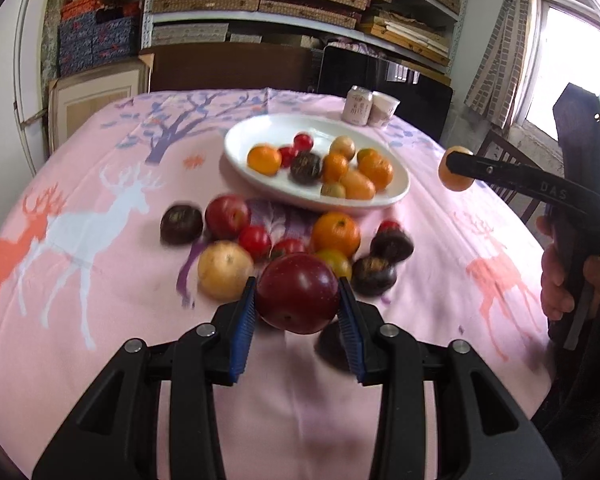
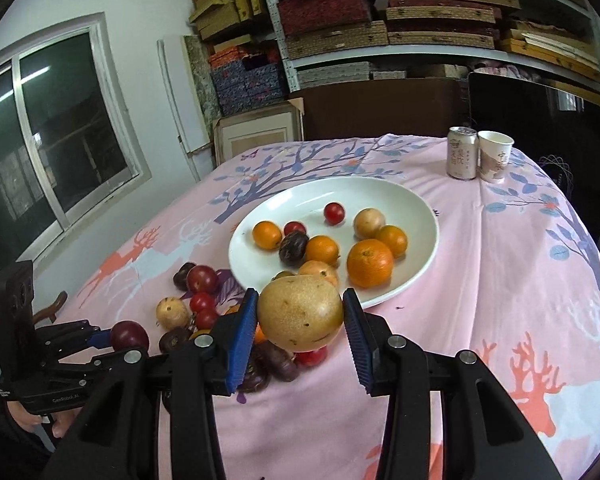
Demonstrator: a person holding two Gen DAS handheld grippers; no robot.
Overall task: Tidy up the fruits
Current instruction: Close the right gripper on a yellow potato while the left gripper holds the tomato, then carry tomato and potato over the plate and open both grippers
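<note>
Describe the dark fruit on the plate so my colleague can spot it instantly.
Find the white oval plate mid-table on the pink deer tablecloth. Near its centre, among oranges and small red tomatoes, lies the dark purple-brown fruit. It is the plate's only near-black piece.

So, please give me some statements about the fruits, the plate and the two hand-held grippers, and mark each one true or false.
1. The left hand-held gripper holds a dark red fruit. True.
2. The right hand-held gripper is empty. False: it grips a yellow-brown fruit between its blue pads.
3. The white plate already has several fruits in it, oranges among them. True.
4. All fruits are on the plate. False: a group still lies on the pink tablecloth beside it.
5. A can and a paper cup stand side by side beyond the plate. True.
6. The can lies on its side. False: it stands upright.
</note>
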